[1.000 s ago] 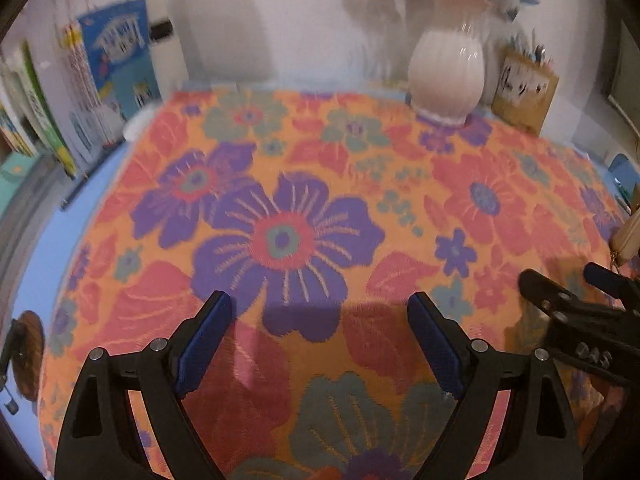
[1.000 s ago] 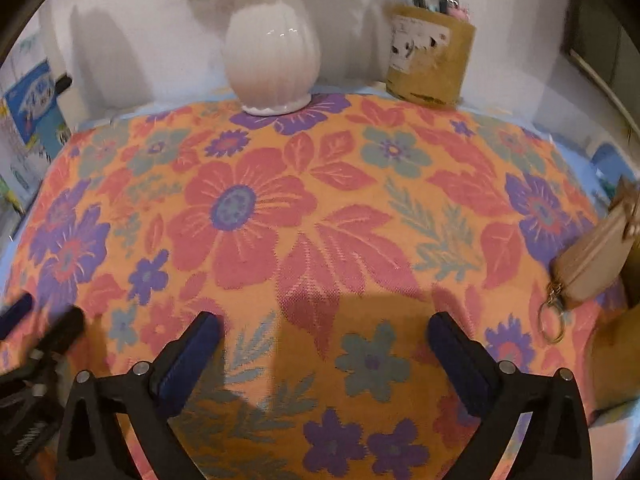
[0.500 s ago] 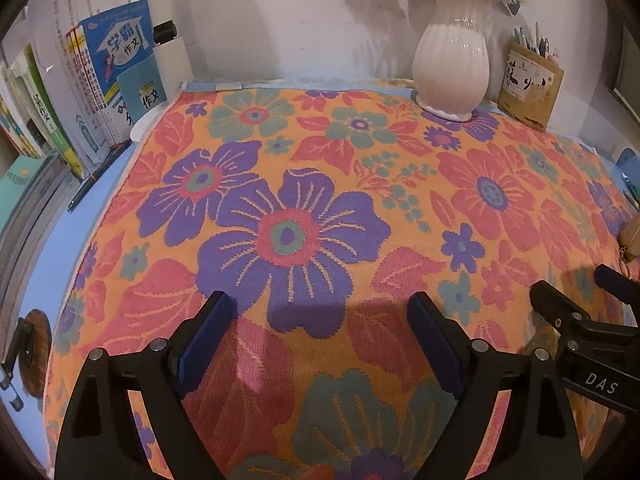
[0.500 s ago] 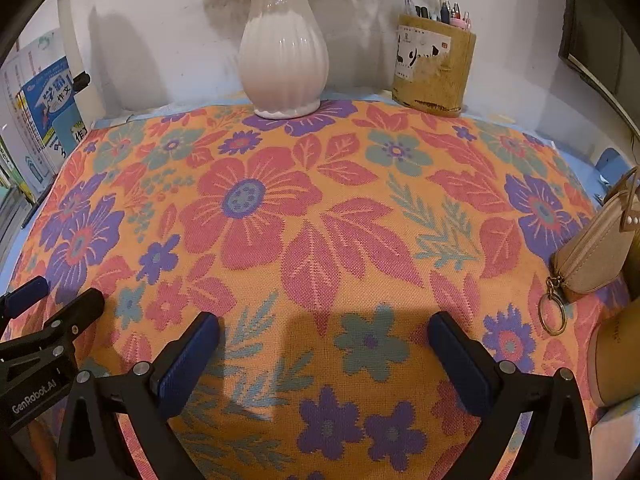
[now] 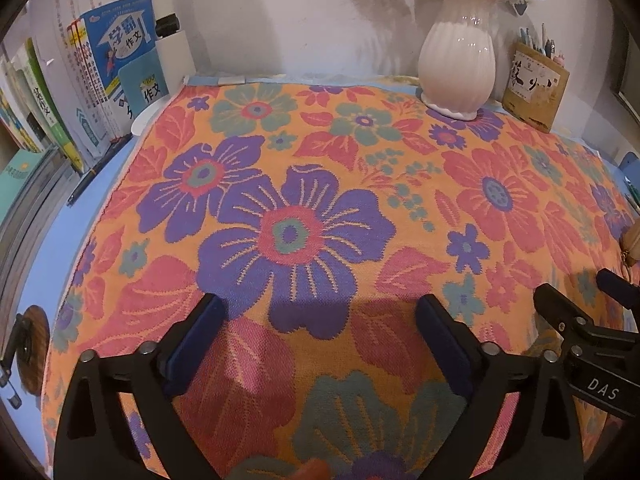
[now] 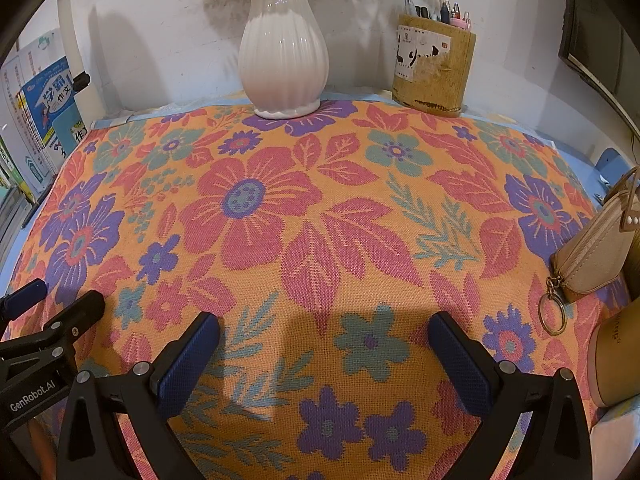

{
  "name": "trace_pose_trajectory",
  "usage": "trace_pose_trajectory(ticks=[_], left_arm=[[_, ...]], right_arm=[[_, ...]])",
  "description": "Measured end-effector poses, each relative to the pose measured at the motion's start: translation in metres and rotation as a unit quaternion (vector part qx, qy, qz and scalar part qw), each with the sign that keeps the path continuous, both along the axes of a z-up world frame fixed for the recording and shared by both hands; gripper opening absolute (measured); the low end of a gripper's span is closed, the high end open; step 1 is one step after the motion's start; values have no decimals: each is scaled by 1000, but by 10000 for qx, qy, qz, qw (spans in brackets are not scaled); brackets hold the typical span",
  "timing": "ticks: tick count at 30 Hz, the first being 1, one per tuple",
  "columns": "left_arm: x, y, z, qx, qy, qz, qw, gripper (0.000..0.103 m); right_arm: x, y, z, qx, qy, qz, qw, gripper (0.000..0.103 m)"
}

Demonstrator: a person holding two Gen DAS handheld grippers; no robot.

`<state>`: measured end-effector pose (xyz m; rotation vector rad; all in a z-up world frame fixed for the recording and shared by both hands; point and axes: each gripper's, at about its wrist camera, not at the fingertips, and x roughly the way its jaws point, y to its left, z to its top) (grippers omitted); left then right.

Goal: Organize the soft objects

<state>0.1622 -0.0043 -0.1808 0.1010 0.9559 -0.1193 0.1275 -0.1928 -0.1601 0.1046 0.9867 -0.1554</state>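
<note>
The left gripper is hovering over the near part of a floral cloth, its blue-padded jaws opening to their widest with nothing between them but the weave below. Beside it the right gripper is hanging at the same downward tilt, its jaws also spread wide and empty, and each tool is showing at the edge of the other's view. The pairing suggests the person is readying both tools to take the cloth's near edge at two spots, likely so that it can be lifted evenly and folded.

The cloth, the soft thing to be organized, is lying flat and spread across most of the blue desk, reaching back to the wall. A white ribbed vase is standing on its far edge, which is probably going to hinder any fold toward the wall. A wooden pen holder is sitting at the back just beside the cloth's far edge. A beige pouch with a key ring is leaning over the cloth's right border, next to a tan cylinder. Books are standing upright off the left side, clear of the fabric.
</note>
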Motion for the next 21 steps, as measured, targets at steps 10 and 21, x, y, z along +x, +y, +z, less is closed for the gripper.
trace_pose_trajectory(ticks=[10,21], left_arm=[[2,2,-1,-61,66,23,10000,103],[3,2,-2,-53,70,22,10000,103]], right_arm=[[0,0,0,-1,0,-1,10000,103],[0,0,0,-1,0,-2,10000,103]])
